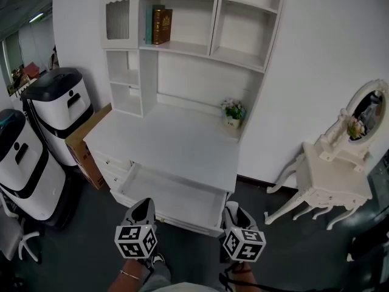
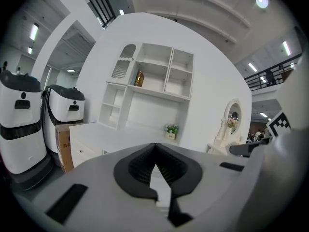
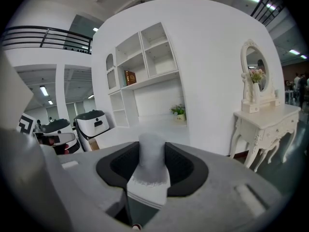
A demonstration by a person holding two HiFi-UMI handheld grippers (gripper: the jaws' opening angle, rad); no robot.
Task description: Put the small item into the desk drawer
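- The right gripper [image 3: 152, 151] is clamped on the small item [image 3: 150, 175]. It looks like a rolled grey sock with a white cuff and stands upright between the ribbed pads, its rounded end poking past the tips.
- The left gripper [image 2: 155, 146] is closed on nothing, its pads meeting at the tips.
- I judge the small item light, soft and squashy, and in no way fragile. Cloth should sit firmly against the ribbing, though it may cling a little on release. The thick middle of the roll is the place to hold, as here; the loose cuff would let it flop or unroll.
- In the head view both grippers hover by the front of the open desk drawer [image 1: 176, 196], which looks empty.
- Beyond lies the bare desk top [image 1: 176, 139].
- A small potted plant [image 1: 233, 110] stands at the back right.
- Books [image 1: 161, 26] stand on the shelves above.
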